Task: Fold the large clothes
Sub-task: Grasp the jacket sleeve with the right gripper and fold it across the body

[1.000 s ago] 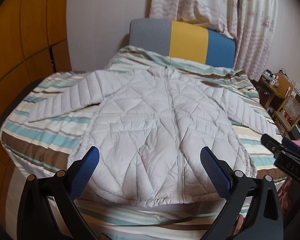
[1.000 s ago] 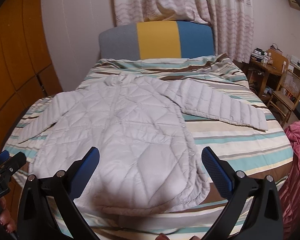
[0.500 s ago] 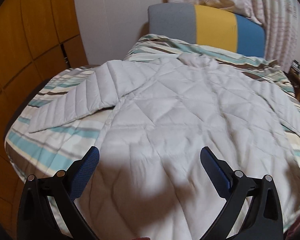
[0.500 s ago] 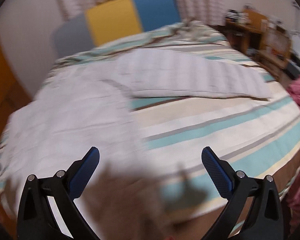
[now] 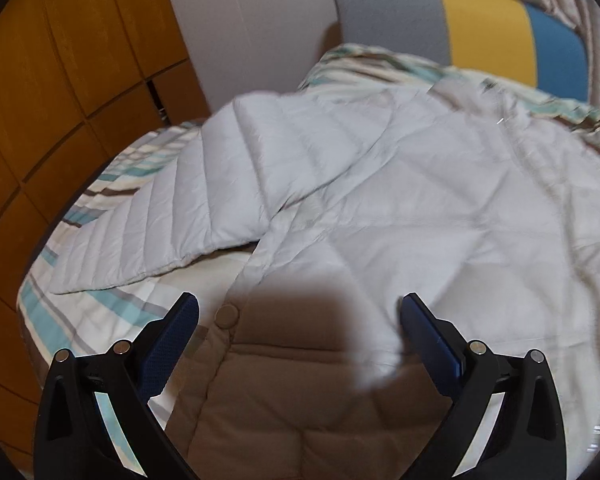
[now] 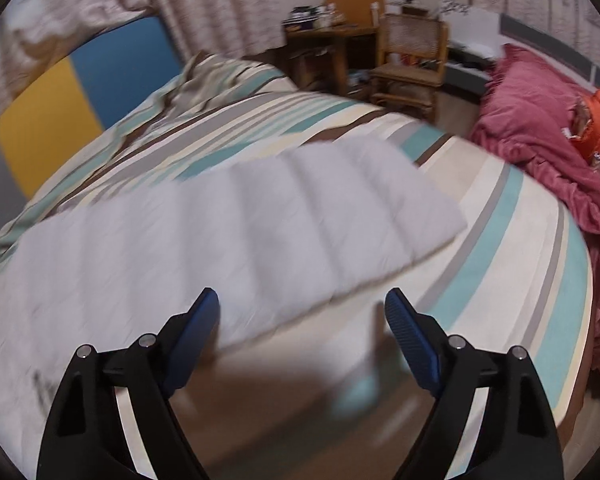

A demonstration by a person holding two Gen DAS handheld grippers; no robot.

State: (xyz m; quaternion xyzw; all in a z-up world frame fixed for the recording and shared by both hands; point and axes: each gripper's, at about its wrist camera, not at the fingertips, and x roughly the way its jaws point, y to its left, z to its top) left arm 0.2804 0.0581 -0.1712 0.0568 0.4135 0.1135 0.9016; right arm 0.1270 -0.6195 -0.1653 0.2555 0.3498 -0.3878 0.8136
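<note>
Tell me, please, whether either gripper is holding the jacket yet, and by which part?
Neither: the left gripper and right gripper are open above the jacket.

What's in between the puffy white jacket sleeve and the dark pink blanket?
In the right wrist view, only bare striped bedcover lies between the white quilted jacket sleeve and the dark pink blanket.

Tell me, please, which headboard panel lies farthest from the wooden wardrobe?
The blue panel: it ends the headboard on the curtain side, beyond the yellow panel, while the grey panel sits nearest the wardrobe.
</note>
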